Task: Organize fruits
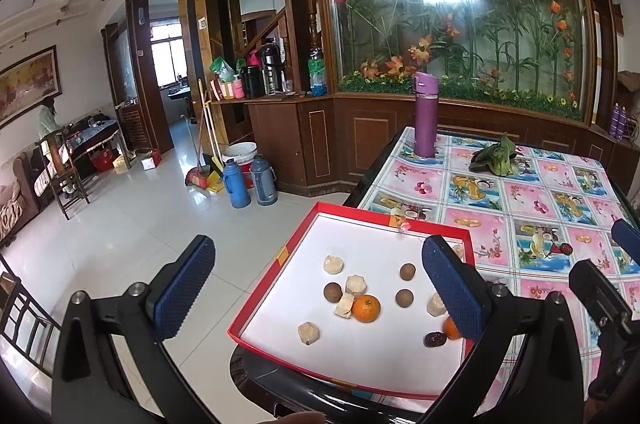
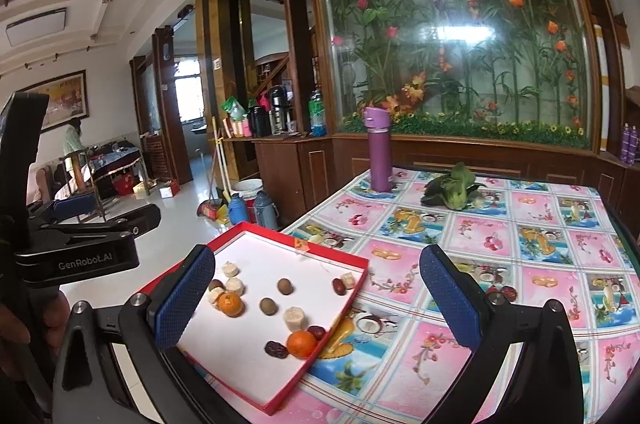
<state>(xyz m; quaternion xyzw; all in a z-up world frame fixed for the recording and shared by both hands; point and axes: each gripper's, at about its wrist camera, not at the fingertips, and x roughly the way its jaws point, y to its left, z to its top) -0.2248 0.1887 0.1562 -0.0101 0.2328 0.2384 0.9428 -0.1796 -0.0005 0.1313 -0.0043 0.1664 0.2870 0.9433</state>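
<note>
Both my tongs hang apart and empty above the near end of the tabletop [image 2: 472, 220]: the left tongs [image 1: 320, 288] over the red tray [image 1: 360, 212], the right tongs [image 2: 320, 300] over the tray's right rim and the flowered cloth beside it.

The fruit is nearly all inside the tray. One tangerine [image 1: 366, 308] lies near the middle, touching a pale cut chunk [image 1: 344, 305]; a second tangerine [image 2: 302, 344] sits at the near right rim, with a dark date [image 2: 277, 349] just beside it. Brown round fruits [image 1: 408, 271] are scattered between. One date [image 2: 509, 292] lies alone on the cloth, to the right of the tray.

What worries me most is the tray itself. Its near left corner juts past the tabletop edge, so pressing down there could tip it and spill everything to the floor. The round fruits will likely roll on that smooth white bottom if I nudge them while closing. The tangerine by the rim is crowded: closing on it, I may pinch the date too or catch the red wall. The lone date is small and flat, easy to push along the cloth instead of lifting.
</note>
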